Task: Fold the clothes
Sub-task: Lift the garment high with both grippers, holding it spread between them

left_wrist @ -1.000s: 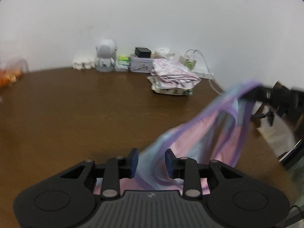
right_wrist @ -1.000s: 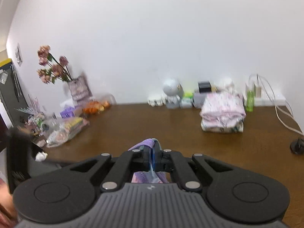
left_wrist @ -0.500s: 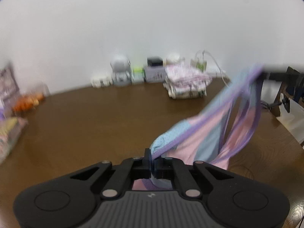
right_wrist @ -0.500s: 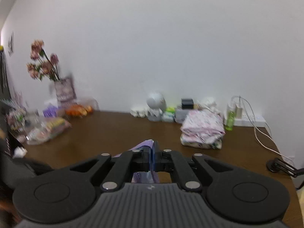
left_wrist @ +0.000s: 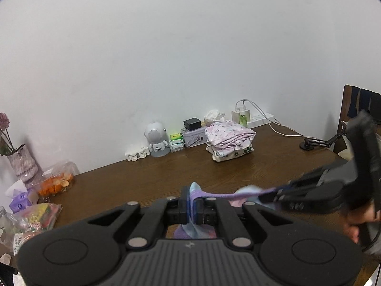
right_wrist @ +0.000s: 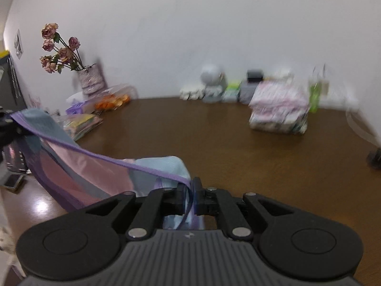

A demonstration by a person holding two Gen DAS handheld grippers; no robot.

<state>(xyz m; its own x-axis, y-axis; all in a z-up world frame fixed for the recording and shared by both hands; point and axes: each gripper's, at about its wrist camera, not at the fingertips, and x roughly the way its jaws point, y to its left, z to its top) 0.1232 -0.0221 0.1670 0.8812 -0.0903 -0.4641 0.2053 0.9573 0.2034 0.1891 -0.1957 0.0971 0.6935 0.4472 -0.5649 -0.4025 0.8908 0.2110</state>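
Note:
A small pink, light blue and purple-edged garment [left_wrist: 248,189] hangs stretched between both grippers above the brown table [left_wrist: 147,178]. My left gripper [left_wrist: 193,199] is shut on one end of its purple band. In the right wrist view, my right gripper [right_wrist: 191,194] is shut on the other end, and the garment [right_wrist: 78,166] runs up and left toward the frame edge. The left wrist view shows the right gripper [left_wrist: 271,196] at the right with a hand [left_wrist: 357,221] behind it. A stack of folded floral clothes [left_wrist: 229,140] sits at the back of the table.
Along the wall stand a white robot-shaped toy [left_wrist: 156,139], small boxes, a tin, a green bottle [left_wrist: 243,119] and a charger with a cable. A vase of dried roses [right_wrist: 62,52], an orange snack bag [left_wrist: 56,183] and packets fill the left side. A chair [left_wrist: 357,112] stands at the right.
My left gripper went from open around the garment to shut on it. Both grippers rose and drew apart, pulling the purple band taut between them.

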